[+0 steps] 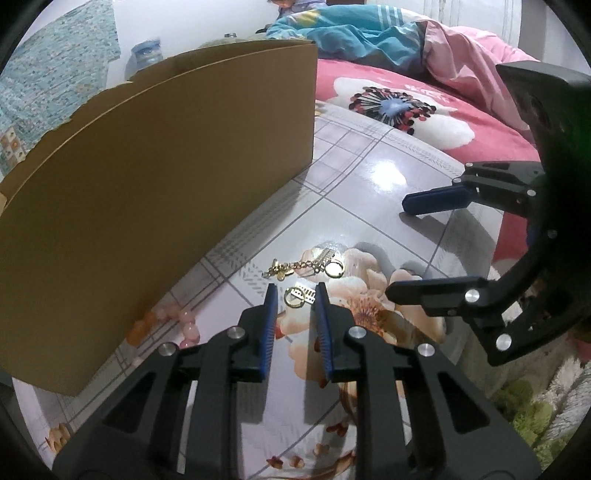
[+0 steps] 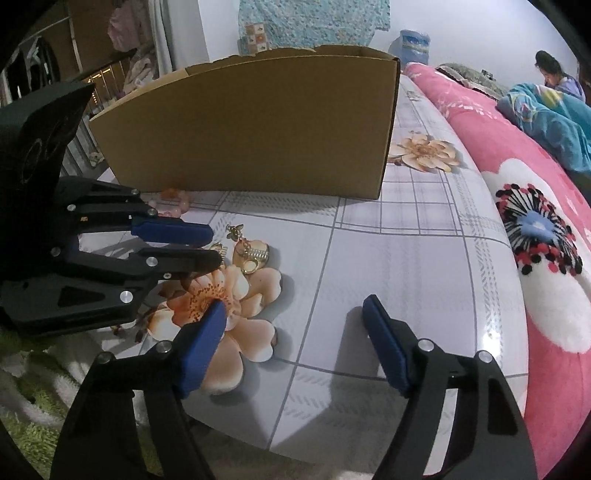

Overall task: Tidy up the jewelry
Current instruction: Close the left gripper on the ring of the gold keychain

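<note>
Jewelry: a gold earring [image 1: 295,296] lies on the floral table [image 1: 369,206] between our left gripper [image 1: 295,295] fingertips, jaws partly apart, gripping nothing. Chain piece [image 1: 291,266] just beyond, near the cardboard box [image 1: 166,192]. Our right gripper [image 2: 293,314] gapes wide, empty.

White wall [image 2: 461,33], pink bed [image 2: 546,229] (flower-print blanket).

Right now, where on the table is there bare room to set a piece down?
Free: the checked tablecloth between the cardboard box and right hand-held gripper, toward the pink blanket. Crowded: around the gold earrings, pink beads and left hand-held gripper.
</note>
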Action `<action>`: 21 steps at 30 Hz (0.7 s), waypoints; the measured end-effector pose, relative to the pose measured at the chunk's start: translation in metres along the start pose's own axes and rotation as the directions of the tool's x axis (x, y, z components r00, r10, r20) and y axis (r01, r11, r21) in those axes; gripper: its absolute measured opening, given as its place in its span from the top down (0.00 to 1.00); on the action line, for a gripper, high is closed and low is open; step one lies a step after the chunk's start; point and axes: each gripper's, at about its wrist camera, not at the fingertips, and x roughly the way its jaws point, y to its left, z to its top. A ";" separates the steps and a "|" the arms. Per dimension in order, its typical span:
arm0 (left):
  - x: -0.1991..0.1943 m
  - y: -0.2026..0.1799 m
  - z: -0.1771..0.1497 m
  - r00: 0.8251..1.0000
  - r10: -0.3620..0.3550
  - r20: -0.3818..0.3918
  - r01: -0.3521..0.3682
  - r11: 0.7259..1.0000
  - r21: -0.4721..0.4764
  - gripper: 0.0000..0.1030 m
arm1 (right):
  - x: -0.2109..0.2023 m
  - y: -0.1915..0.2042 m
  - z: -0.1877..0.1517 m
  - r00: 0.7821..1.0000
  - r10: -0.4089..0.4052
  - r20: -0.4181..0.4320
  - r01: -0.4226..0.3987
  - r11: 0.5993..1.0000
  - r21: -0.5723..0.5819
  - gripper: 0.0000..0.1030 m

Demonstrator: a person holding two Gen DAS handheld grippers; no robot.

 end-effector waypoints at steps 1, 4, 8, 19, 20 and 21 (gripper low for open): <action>0.000 0.000 0.001 1.000 -0.003 -0.003 0.003 1.000 0.000 0.81 | 0.001 0.000 0.001 1.000 0.004 0.001 -0.004 1.000 -0.002 0.29; 0.001 0.003 0.002 1.000 -0.018 -0.008 0.018 1.000 -0.010 0.82 | 0.002 0.002 0.001 1.000 0.006 0.003 -0.006 1.000 -0.011 0.31; 0.001 0.006 0.002 0.999 -0.033 -0.010 0.033 0.999 -0.027 0.87 | 0.003 0.005 0.001 1.000 0.006 0.004 -0.006 1.000 -0.020 0.31; 0.000 0.016 0.001 0.997 -0.082 -0.006 0.082 0.993 -0.087 0.91 | 0.000 0.002 0.002 1.000 -0.001 0.011 0.001 1.000 -0.008 0.32; -0.001 0.016 0.000 0.997 -0.081 -0.006 0.080 0.993 -0.092 0.91 | -0.001 0.002 0.002 1.000 -0.002 0.014 0.002 1.000 -0.008 0.32; -0.002 0.016 -0.001 0.997 -0.082 -0.007 0.081 0.992 -0.097 0.91 | -0.004 0.001 0.002 1.000 -0.002 0.022 0.003 1.000 -0.008 0.32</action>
